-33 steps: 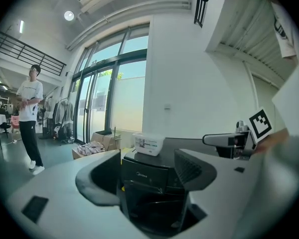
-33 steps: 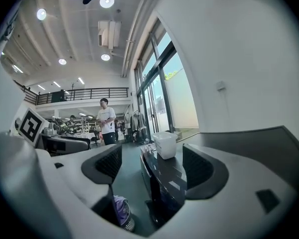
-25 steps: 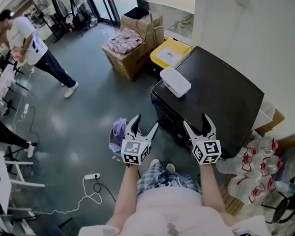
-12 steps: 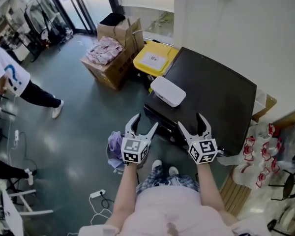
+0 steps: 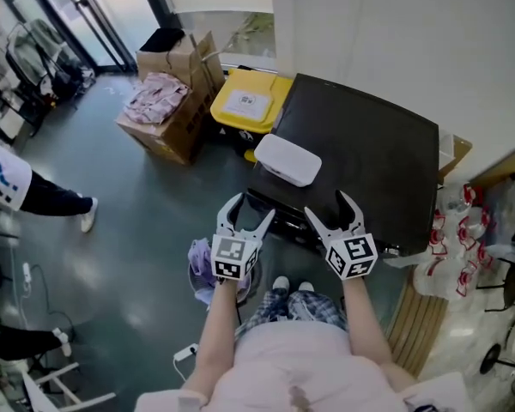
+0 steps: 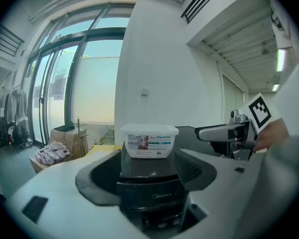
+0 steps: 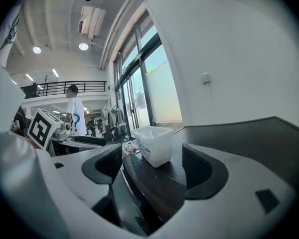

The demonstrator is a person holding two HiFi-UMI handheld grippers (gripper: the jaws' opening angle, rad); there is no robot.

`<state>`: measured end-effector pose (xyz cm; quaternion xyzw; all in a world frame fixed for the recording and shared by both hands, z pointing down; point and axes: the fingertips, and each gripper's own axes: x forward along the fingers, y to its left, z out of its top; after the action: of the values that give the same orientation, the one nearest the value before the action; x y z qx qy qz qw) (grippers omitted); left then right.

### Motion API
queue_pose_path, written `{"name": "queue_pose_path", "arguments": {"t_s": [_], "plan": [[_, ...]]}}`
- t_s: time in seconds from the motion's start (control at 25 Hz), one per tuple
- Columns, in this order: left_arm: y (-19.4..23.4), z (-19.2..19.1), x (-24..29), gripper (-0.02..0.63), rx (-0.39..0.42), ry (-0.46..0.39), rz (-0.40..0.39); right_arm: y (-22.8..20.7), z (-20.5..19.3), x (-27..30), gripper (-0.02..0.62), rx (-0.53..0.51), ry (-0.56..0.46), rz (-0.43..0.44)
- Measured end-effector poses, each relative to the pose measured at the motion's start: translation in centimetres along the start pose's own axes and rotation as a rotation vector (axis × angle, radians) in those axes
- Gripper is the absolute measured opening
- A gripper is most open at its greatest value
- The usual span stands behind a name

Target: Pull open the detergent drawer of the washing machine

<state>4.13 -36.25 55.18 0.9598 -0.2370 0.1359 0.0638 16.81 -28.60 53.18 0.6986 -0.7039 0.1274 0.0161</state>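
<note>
We stand facing a dark washing machine (image 5: 365, 157) that fills the scene from 12 to 2 o'clock, its flat top seen from above. A white lidded tub (image 5: 287, 159) sits on that top at the front corner nearest us, at 12 o'clock. The left gripper (image 5: 251, 211) hovers short of the machine's front at 11 o'clock, its jaws spread wide and holding nothing; its own view frames the tub and, below it, a dark branded panel that we take to be the detergent drawer (image 6: 150, 192), closed and untouched. The right gripper (image 5: 329, 206) hangs beside it at 1 o'clock, its jaws equally wide and empty, with only the machine's top edge showing between them. A yellow bin (image 5: 245, 104) and a cardboard box of clothes (image 5: 165, 106) stand beyond the machine at 10 and 11 o'clock, and another person's leg (image 5: 43, 197) shows at 9 o'clock. We judge the pull has not begun; a gripper must first close on the drawer's front. We cannot make out a handle, so the jaws could slip off a shallow hold, or grip a fixed panel by mistake. A sharp tug could also shake the machine, sliding the tub off its corner.
</note>
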Motion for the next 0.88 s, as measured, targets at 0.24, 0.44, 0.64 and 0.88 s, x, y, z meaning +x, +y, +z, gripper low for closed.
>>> {"name": "queue_pose_path", "arguments": {"t_s": [0.24,0.44,0.64,0.88], "plan": [[0.3,-0.8,0.9,0.327,0.001,0.043,-0.037,0.8,-0.4,0.8,0.374,-0.030,0.062,0.035],[0.2,-1.4,1.5,0.325,0.073,0.140,-0.106,2.6,-0.7,1.9,0.373,-0.101,0.145,0.110],[-0.7,-2.4,2.5,0.325,0.232,0.258,-0.195,4.4,-2.2,2.6,0.373,-0.182,0.275,0.208],[-2.3,-5.2,3.1,0.325,0.465,0.449,-0.327,6.9,-5.0,3.0,0.367,-0.276,0.425,0.339]]}}
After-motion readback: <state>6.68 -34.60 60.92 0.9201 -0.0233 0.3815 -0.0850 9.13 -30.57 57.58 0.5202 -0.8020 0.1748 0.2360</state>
